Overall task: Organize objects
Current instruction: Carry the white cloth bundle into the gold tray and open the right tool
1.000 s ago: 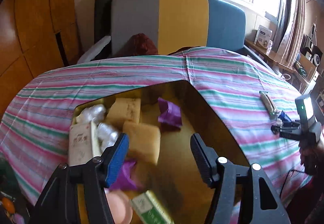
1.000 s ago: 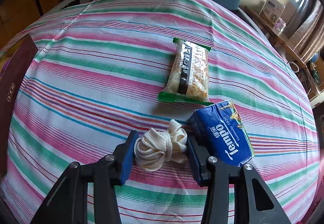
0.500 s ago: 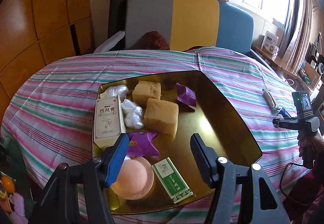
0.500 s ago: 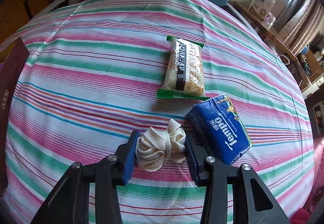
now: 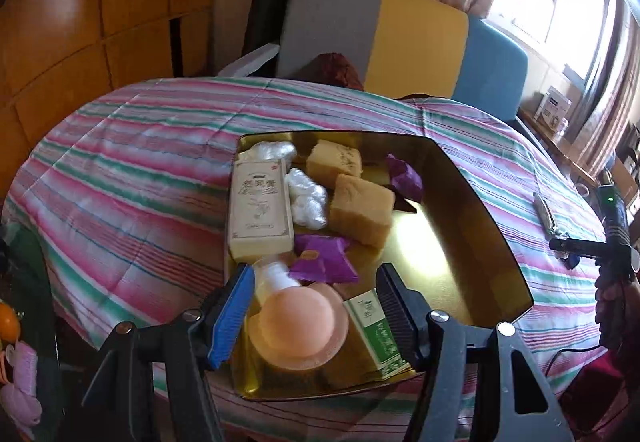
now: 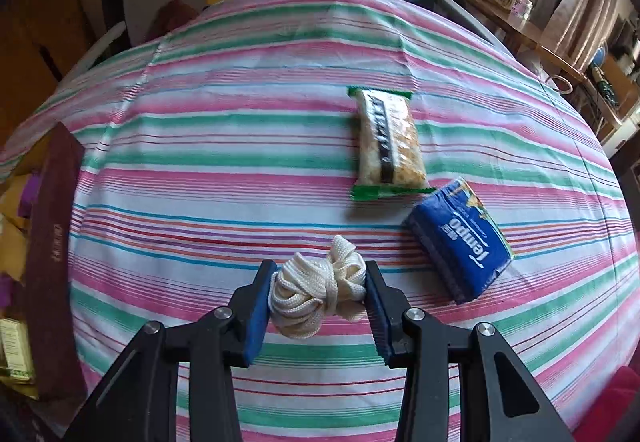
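The right gripper [image 6: 318,292] is clenched on the white cord bundle [image 6: 318,292], pinched between both pads above the striped tablecloth [image 6: 224,162], while the left gripper [image 5: 314,300] hangs released over the gold tray [image 5: 472,242].

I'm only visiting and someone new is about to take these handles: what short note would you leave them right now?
Right gripper: shut on the white cord bundle, which looks lifted just clear of the striped cloth.
Left gripper: open and empty, over the near end of the gold tray.
Already in the tray: cream box, two sponges, purple wrappers, pink dish, green box.
Out on the cloth: snack pack and blue tissue pack.
Left to do, most likely: put the cord in the tray, then the snack and tissues.
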Available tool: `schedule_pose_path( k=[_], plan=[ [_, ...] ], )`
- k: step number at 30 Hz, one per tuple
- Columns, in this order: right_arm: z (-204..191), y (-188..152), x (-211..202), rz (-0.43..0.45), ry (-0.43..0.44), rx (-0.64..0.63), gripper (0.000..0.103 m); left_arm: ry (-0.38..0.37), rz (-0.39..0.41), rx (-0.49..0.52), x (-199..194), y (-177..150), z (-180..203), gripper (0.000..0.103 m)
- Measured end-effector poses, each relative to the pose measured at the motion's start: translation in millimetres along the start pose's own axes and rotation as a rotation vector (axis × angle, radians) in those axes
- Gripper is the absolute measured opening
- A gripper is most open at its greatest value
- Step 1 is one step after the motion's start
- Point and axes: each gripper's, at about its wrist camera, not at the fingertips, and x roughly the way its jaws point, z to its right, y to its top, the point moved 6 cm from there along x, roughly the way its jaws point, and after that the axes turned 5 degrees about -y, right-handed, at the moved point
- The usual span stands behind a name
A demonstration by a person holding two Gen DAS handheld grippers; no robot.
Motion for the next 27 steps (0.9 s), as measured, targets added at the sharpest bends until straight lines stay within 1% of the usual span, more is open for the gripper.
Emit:
schedule_pose_path(
  k=[2, 5, 7, 10, 12, 14, 16, 19, 20, 22, 24, 26, 27],
  plan=[
    [-21, 5, -23, 0.059, 0.055, -0.023, 0.044, 0.007, -0.006, -0.043, -1, -3, -14, 0.064],
    [-66, 13, -57, 0.134, 0.180, -0.086, 0.044, 0.006, -0.010, -0.079, -2, -8, -27, 0.063],
    [-107, 12, -81, 0.176, 0.249, -0.168, 0.044, 0.011, -0.004, -0.097, -5, -10, -33, 0.063],
    [-171, 0, -110, 0.214, 0.344, -0.287, 0.044, 0.017, 0.007, -0.111, -8, -10, -39, 0.063],
    [-212, -11, -118, 0.203, 0.404, -0.358, 0.044, 0.020, 0.013, -0.128, -11, -10, -43, 0.063],
    [-249, -22, -116, 0.173, 0.428, -0.416, 0.044, 0.026, 0.010, -0.139, -10, -10, -46, 0.063],
    [-279, -34, -106, 0.140, 0.436, -0.455, 0.044, 0.026, 0.001, -0.148, -10, -12, -48, 0.063],
    [-305, -48, -81, 0.054, 0.448, -0.458, 0.044, 0.021, -0.003, -0.130, -10, -13, -46, 0.063],
    [-313, -53, -75, 0.038, 0.450, -0.464, 0.044, 0.025, 0.001, -0.124, -10, -13, -46, 0.063],
    [-324, -60, -65, 0.012, 0.442, -0.467, 0.045, 0.026, 0.005, -0.117, -10, -13, -45, 0.063],
    [-334, -66, -59, -0.012, 0.456, -0.476, 0.047, 0.033, 0.003, -0.108, -10, -13, -43, 0.063],
    [-340, -70, -55, -0.013, 0.452, -0.477, 0.049, 0.037, 0.000, -0.097, -9, -14, -42, 0.063],
    [-341, -71, -53, -0.014, 0.458, -0.475, 0.052, 0.037, -0.001, -0.095, -9, -14, -42, 0.063]
  ],
)
